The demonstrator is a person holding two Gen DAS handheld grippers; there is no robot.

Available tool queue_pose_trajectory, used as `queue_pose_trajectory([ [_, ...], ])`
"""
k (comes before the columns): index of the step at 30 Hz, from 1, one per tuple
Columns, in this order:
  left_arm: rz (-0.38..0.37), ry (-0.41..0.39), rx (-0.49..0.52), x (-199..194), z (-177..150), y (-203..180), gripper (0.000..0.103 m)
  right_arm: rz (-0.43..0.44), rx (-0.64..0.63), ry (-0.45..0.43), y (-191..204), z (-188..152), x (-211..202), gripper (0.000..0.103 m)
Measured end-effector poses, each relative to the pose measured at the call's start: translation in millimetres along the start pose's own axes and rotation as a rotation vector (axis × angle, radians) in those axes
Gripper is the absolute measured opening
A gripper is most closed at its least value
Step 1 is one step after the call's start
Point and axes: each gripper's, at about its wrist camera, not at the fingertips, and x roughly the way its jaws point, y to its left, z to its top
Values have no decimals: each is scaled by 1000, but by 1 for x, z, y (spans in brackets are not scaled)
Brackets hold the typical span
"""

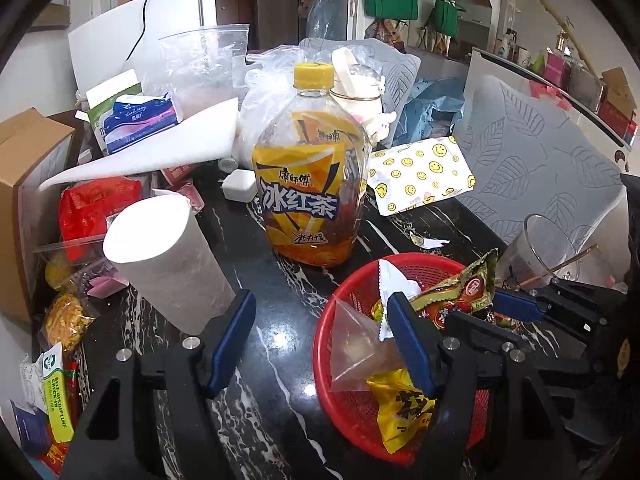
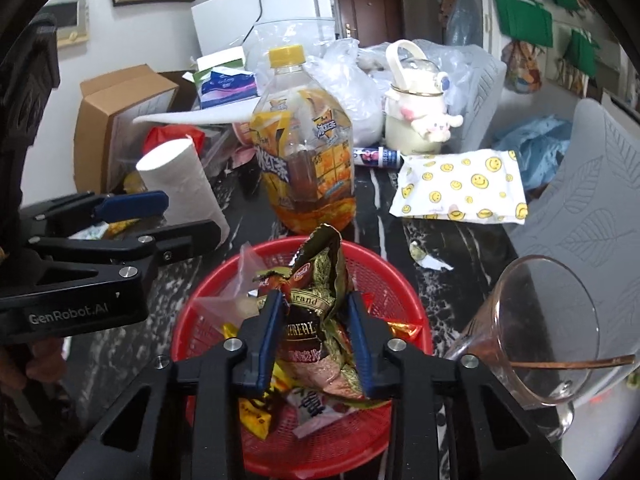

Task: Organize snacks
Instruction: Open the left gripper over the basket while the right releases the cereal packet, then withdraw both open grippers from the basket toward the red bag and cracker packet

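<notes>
Progress: several snack packets had already been gathered in the red basket (image 2: 404, 300) on the dark marble table (image 1: 280, 320); the task was judged partly done.
Held item: a gold-and-brown cereal packet (image 2: 320, 280) was clamped by the right gripper (image 2: 316, 340) directly above the basket, its jaws drawn narrow on the crumpled foil; release into the basket was judged the step in hand.
Left gripper: the left gripper (image 1: 320, 344) was held with its jaws moderately wide and nothing between them, one finger over the bare table, the other over the basket.
Basket contents: a clear triangular pouch (image 1: 356, 348), a yellow packet (image 1: 396, 408) and a white-and-red sachet (image 2: 316, 412) were seen inside, under the held packet.
Left to do: a red bag (image 1: 96, 216) and yellow snack packs (image 1: 64, 320) were seen lying at the table's left edge, well apart from the basket.
Other containers: an iced tea bottle (image 1: 308, 184), nearly emptied, was stood behind the basket; a glass cup (image 2: 536, 328) holding a thin stick was leaned just beside its right rim.
</notes>
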Motion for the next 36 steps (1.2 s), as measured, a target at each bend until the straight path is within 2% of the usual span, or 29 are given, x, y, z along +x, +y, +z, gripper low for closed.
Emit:
queue_pose_trajectory([
  [6,-1,6,-4,-2,-4,-1,67,28,15,11,-4,-2,3,30],
  [8,-7,5,0,-3,-5,-3,67,37,19,9,-6,-1,2,33],
  [9,-7,5,1,-3,-6,-4,67,34,23,15,-6,-1,3,37],
  [10,-8,5,2,-4,-7,-5,67,27,28,24,-7,-1,4,50],
  [11,-8,4,3,-6,-8,-5,67,21,32,28,-7,-2,4,53],
  [21,-3,-12,-18,-30,-20,-3,67,0,-1,-7,3,-1,-19,54],
  [36,16,-164,16,-122,-23,-22,67,-37,-17,-150,22,3,-111,54],
])
